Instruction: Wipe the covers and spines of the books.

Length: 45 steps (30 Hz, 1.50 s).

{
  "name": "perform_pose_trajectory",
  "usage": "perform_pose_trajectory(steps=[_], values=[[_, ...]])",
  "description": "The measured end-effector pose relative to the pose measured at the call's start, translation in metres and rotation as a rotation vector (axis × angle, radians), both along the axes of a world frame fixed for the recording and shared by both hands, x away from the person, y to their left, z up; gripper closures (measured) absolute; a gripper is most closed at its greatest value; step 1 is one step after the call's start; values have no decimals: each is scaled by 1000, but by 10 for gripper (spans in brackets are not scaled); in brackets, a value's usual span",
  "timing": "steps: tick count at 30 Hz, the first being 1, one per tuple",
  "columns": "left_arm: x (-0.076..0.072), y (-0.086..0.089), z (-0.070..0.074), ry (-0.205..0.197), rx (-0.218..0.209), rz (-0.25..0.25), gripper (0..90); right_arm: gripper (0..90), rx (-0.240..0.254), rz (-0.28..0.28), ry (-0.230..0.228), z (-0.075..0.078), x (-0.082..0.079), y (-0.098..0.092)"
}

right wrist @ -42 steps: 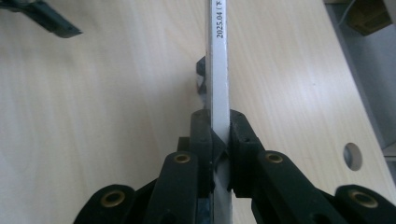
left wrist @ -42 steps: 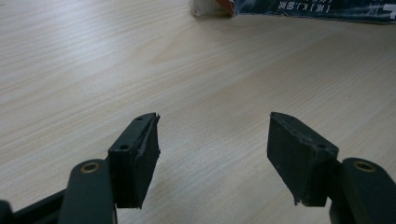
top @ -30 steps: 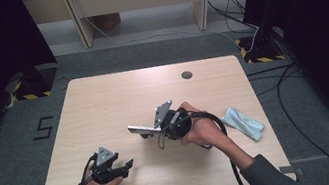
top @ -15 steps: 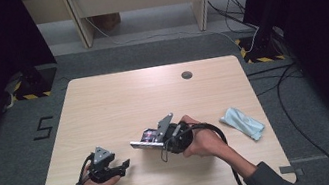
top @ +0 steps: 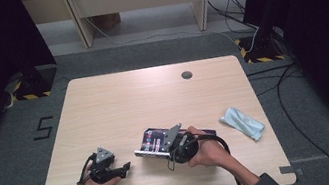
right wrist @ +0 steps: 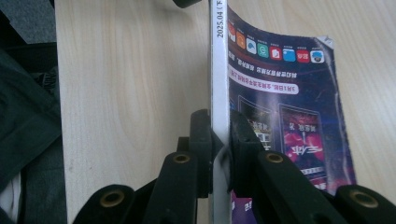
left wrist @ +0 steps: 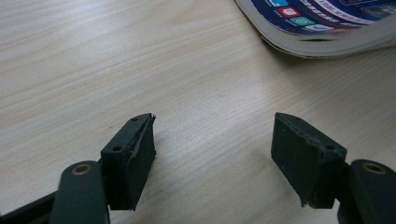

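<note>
counter: pale wood-grain rectangular counter (top: 119, 105), small dark round grommet (top: 187, 75) near its far edge; largest thing here.
magazine: thin glossy softcover magazine w/ dark blue-purple cover (top: 153, 142), near the front edge, a bit right of centre, held at a slant above the counter, not lying flat.
handling: prob. light; floppy, the cover bows away from the spine in the right gripper view (right wrist: 289, 116). Glossy so likely slippery; corners look dog-eared, pages could crease or tear if pinched hard.
where to grip: the white spine edge (right wrist: 218, 70) is the stiffest part & best hold. A free page edge would just bend.
cloth: crumpled light-blue cloth (top: 242, 122) near the right edge, well apart from the magazine.
right gripper: black two-jaw right gripper (right wrist: 219, 140) clamped tight on the spine, pads pressing from both sides.
left gripper: black two-jaw left gripper (left wrist: 212, 154) near the front-left corner, jaws have just been opening, now wide w/ bare counter between; the curved page edge of the magazine (left wrist: 322, 42) lies ahead, apart.
writing: spine reads "2025.04"; cover has a row of coloured app-type icons & Chinese text, too small to read.
</note>
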<state>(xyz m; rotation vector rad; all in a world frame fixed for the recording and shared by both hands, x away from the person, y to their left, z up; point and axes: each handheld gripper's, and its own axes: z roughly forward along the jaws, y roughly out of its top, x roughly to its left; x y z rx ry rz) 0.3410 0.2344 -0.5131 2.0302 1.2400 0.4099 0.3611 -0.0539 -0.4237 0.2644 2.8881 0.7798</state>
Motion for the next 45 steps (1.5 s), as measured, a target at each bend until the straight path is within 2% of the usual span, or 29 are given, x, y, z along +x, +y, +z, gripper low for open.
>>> perform_pose_trajectory(steps=[3,10,22,34,38,42,45], values=[[0,0,0,2,3,-3,293,828,6,7,1,-4,-1,-1],[1,0,0,12,-21,15,253,821,-17,12,-2,-16,-9,2],[1,1,0,21,-36,24,245,798,-12,16,-4,-33,-19,3],[2,0,1,14,-48,21,243,747,9,4,14,-42,-23,0],[2,-1,1,14,-53,18,243,723,-3,10,0,-43,-26,1],[1,-3,3,9,-80,3,244,680,6,6,25,-48,-27,-1],[1,-5,3,7,-84,-9,245,646,17,3,48,-52,-29,-2]])
